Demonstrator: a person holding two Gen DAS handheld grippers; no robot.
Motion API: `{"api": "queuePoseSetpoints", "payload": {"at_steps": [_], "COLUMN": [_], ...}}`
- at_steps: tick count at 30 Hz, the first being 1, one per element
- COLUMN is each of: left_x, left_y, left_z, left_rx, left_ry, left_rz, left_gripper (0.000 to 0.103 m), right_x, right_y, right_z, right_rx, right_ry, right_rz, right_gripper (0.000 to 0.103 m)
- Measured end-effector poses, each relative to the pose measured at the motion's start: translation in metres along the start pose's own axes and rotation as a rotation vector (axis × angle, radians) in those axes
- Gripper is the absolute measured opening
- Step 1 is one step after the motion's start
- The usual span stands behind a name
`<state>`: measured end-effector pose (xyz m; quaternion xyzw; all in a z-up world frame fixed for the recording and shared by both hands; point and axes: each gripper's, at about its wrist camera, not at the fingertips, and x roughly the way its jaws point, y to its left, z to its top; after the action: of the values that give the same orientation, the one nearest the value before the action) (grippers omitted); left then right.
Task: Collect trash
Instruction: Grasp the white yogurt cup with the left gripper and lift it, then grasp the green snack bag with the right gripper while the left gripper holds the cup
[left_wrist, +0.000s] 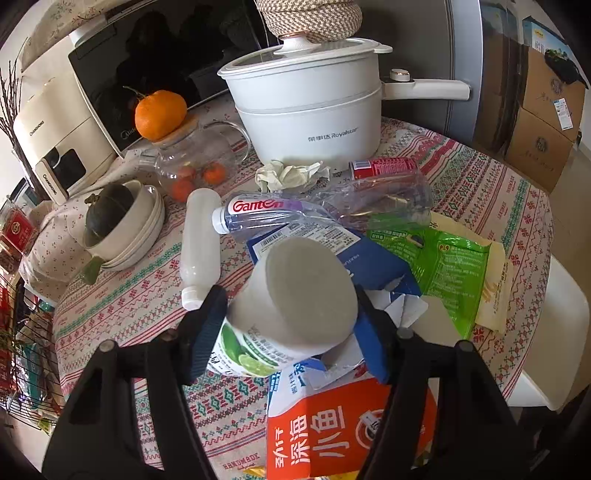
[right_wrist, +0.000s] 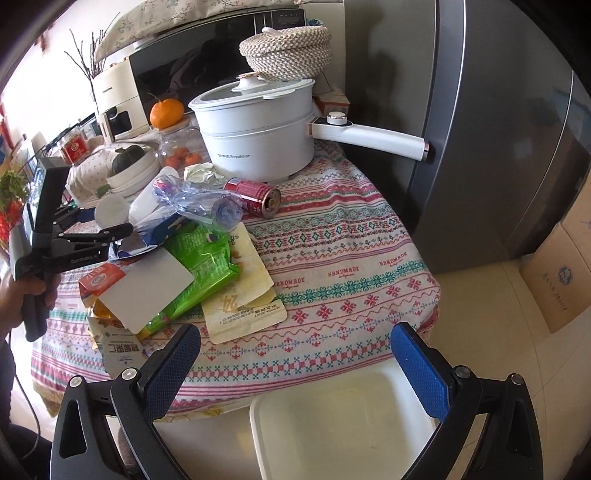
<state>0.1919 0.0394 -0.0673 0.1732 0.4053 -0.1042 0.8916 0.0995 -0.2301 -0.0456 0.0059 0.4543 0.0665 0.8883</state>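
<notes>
Left gripper (left_wrist: 291, 325) is clamping a white lime-print paper cup (left_wrist: 295, 299) at frame centre, lifted over the litter. Right gripper (right_wrist: 295, 373) is hanging spread apart, holding nothing, above one white square bin (right_wrist: 343, 424) at lower centre. Two plastic bottles: one clear crushed bottle (left_wrist: 295, 210), one milky-white bottle (left_wrist: 199, 243). One red can (right_wrist: 253, 195). Patterned tablecloth (right_wrist: 351, 258) is covering the table; grey fridge (right_wrist: 480, 129) at right.

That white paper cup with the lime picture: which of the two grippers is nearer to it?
Left. The left gripper has its fingers on either side of the white lime-printed paper cup, gripping it. The right gripper hangs open off the table's edge, above a white plastic bin, well away.
</notes>
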Motion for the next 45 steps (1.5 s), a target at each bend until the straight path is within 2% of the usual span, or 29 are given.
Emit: {"api": "queuePoseSetpoints", "payload": {"at_steps": [3,7,9,15,26,32,33,36,39,45], "left_x": [-0.010,-0.031,-0.041,-0.059,-0.147,-0.165,-0.163,-0.160,-0.165,-0.177], "left_y": [0.004,0.020,0.031,0.042,0.041,0.042,0.041,0.037,0.040,0.049], "left_z": [0.000,0.000,-0.002,-0.016,-0.034,-0.059,-0.063,-0.071,-0.078,-0.091], "left_rx": [-0.001,-0.075,-0.141,-0.225,-0.335,-0.478,-0.485,-0.487,-0.501,-0.518], "left_ry": [-0.026,-0.066,-0.075,-0.092,-0.282,-0.323,-0.314,-0.280,-0.287,-0.299], "left_rz": [0.043,0.080,0.056,0.092,0.052,-0.069,-0.087,-0.156,-0.209,-0.193], "left_gripper": [0.060,0.053,0.053,0.052,0.052,0.052,0.052,0.052,0.052,0.052], "right_x": [-0.004,-0.013,-0.015,-0.014,0.016,0.040,0.044,0.059,0.077,0.106], "right_y": [-0.001,0.001,0.001,0.003,0.013,0.007,0.006,0.002,0.004,0.027], "right_z": [0.001,0.003,0.004,0.005,0.004,0.006,0.007,0.008,0.009,0.014], "right_rx": [0.007,-0.006,-0.009,-0.028,-0.075,-0.038,-0.026,0.037,0.101,0.168], "right_ry": [-0.011,-0.043,-0.050,-0.049,0.049,0.108,0.118,0.167,0.221,0.248], "right_rz": [0.004,-0.017,-0.017,-0.033,-0.018,0.012,0.029,0.105,0.179,0.303], "right_gripper": [0.103,0.103,0.103,0.103,0.103,0.103,0.101,0.084,0.071,0.056]}}
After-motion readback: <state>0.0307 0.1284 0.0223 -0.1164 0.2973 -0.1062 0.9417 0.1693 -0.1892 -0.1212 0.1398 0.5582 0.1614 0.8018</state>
